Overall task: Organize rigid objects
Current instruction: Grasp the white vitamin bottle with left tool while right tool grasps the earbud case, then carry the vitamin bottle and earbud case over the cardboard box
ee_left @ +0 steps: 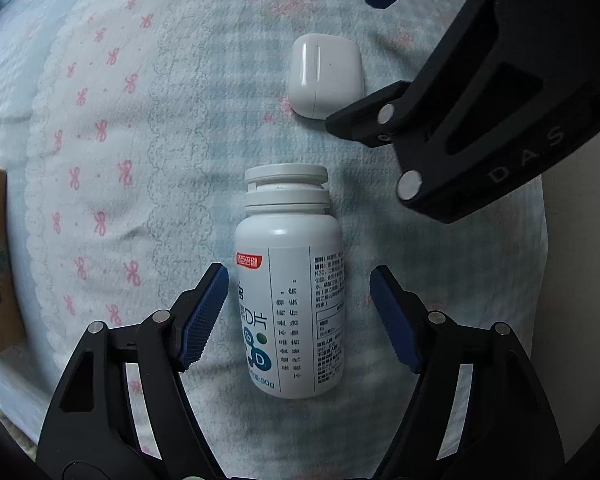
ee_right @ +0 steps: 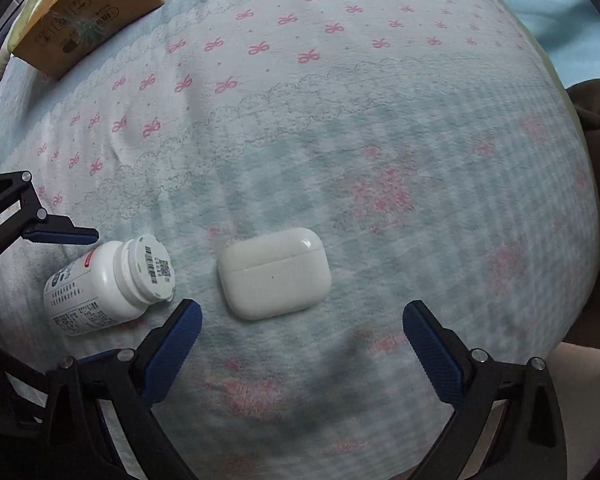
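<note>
**Both grippers lowered over their targets, nothing gripped yet**

Straddled the smooth white plastic pill bottle [ee_left: 290,280], lying on the soft bow-printed quilted bedcover [ee_left: 140,140], with left gripper [ee_left: 298,314] half-wide, pads apart from it. Hung right gripper [ee_right: 302,354] wide, just short of the glossy rounded white earbud case [ee_right: 274,274]. Likely needed next: closing squarely on hard, slippery sides.

Bottle [ee_left: 290,300] lying on its side on the bed [ee_left: 140,140], earbud case [ee_left: 325,76] near at its 1 o'clock, cap end toward the case, box [ee_right: 88,12] well apart at 10 o'clock in the right wrist view
</note>
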Demonstrator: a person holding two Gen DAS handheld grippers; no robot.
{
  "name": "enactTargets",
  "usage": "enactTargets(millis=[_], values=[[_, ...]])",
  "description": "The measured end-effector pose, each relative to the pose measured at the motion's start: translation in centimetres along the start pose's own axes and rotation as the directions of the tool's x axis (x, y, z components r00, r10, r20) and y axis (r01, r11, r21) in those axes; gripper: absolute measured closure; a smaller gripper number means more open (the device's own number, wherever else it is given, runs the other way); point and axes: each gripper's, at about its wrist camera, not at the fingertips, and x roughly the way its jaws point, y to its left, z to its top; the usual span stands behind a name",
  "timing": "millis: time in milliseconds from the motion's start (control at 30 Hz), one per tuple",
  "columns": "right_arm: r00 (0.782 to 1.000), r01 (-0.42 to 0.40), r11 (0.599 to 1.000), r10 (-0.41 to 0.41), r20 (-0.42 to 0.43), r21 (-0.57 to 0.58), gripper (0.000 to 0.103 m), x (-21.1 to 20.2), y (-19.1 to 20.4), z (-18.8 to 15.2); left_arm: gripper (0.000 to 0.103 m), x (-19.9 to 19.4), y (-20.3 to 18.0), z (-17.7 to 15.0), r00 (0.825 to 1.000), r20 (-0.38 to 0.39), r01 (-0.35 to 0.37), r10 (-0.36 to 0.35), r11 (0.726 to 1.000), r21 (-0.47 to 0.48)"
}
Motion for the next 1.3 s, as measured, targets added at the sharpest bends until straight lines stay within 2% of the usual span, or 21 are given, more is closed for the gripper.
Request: enactTargets(millis=[67, 100, 200, 267, 533, 767, 1033, 1300], values=[[1.0, -0.015, 1.0, 0.015, -0.01, -0.022, 0.006, 0.8, 0.1, 0.4, 0.038, 0.4, -0.1, 0.4, 1.0, -0.006, -0.001, 0.001, 1.0, -0.002], [1.0, -0.017, 0.999, 0.017, -0.011, -0.036, 0.018, 1.1, 0.3, 0.6, 0.046, 0.8, -0.2, 0.5, 1.0, -0.011, -0.004, 0.004, 1.0, 0.002], [0.999, -0.018, 0.997, 0.014, -0.048, -0.082, 0.037, 2.4, 1.0, 1.0, 0.056, 1.6, -0.4, 0.5, 0.999, -0.02, -0.043, 0.043, 0.999, 0.015], [0.999, -0.02, 0.993, 0.014, -0.047, -0.115, 0.046, 2.7, 1.8, 1.0, 0.056, 1.5, -0.3, 0.5, 1.0, -0.016, -0.026, 0.026, 1.0, 0.009], [0.999, -0.02, 0.996, 0.017, -0.043, -0.087, 0.047, 2.5, 2.1, 0.7, 0.057, 1.0, 1.4, 0.0, 1.0, -0.009, 0.013, -0.013, 1.0, 0.003], [0.999, -0.019, 0.999, 0.018, -0.042, -0.031, 0.047, 1.8, 1.1, 1.2, 0.057, -1.1, 3.4, 0.1, 1.0, 0.014, 0.02, -0.02, 1.0, -0.005], [1.0, 0.012, 0.999, -0.011, -0.028, 0.045, 0.047, -2.3, 1.1, 1.5, 0.057, -5.4, 5.3, 0.0, 0.996, 0.078, 0.03, -0.03, 1.0, 0.01], [0.999, 0.038, 0.99, -0.038, -0.001, 0.134, 0.047, -8.3, 2.2, 1.5, 0.057, -12.4, 7.6, -1.9, 0.986, 0.158, 0.041, -0.047, 0.998, 0.045]])
